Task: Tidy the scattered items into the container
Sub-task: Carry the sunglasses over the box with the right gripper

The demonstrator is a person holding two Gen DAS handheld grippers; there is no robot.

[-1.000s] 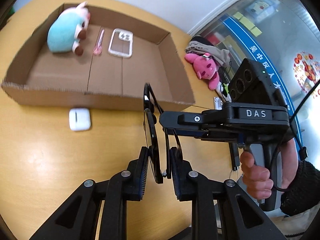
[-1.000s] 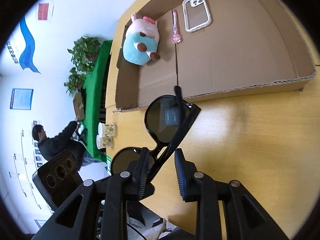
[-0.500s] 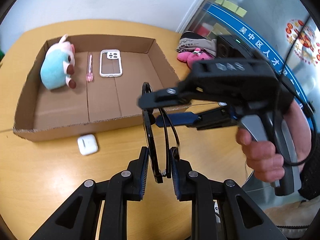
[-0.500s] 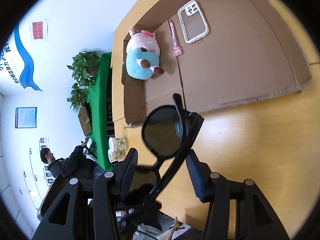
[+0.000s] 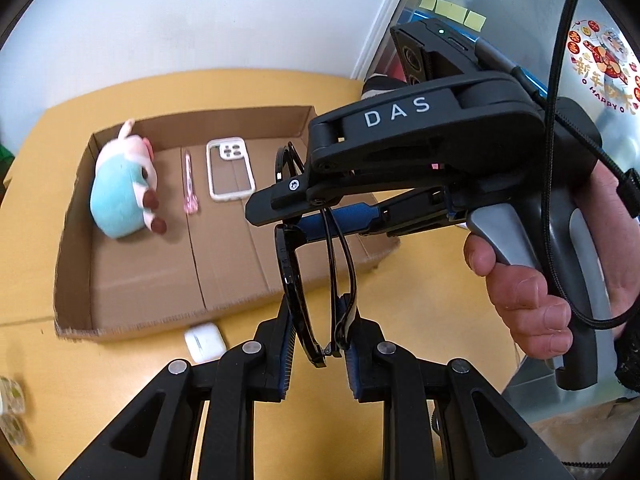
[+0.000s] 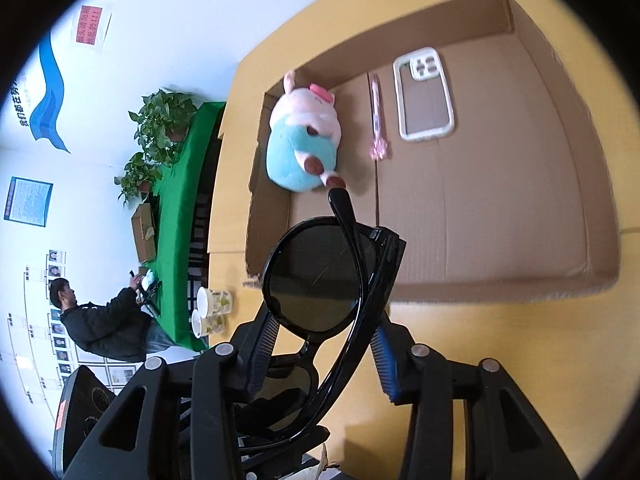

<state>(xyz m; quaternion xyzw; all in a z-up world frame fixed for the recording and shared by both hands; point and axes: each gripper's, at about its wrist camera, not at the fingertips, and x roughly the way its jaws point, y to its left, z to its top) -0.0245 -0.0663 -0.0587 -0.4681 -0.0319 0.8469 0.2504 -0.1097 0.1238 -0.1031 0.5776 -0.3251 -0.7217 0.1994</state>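
Black folded sunglasses (image 5: 289, 272) hang in the air over the yellow table, in front of the cardboard box (image 5: 160, 320). My left gripper (image 5: 320, 320) is shut on their lower end, with the pads pressing the lens and the temples. My right gripper (image 6: 326, 316) reaches across their middle and its jaws are closing, with the sunglasses (image 6: 316, 276) between the pads and close to both. Inside the box (image 6: 500, 288) lie a blue and pink plush (image 5: 120, 192), a pink pen (image 5: 190, 184) and a white phone case (image 5: 230, 168). A white earbuds case (image 5: 204, 342) sits on the table by the box's front wall.
A person's hand (image 5: 528, 304) grips the right gripper's handle. Paper cups (image 6: 212, 312) stand at the table's left end. Beyond them are a green table with plants (image 6: 160, 128) and a seated person (image 6: 100, 320). A glass partition runs along the right.
Both grippers have risen with the sunglasses, so more of the box shows. The right gripper's jaws let go and spread wider, and it now crosses the glasses higher in the left wrist view.
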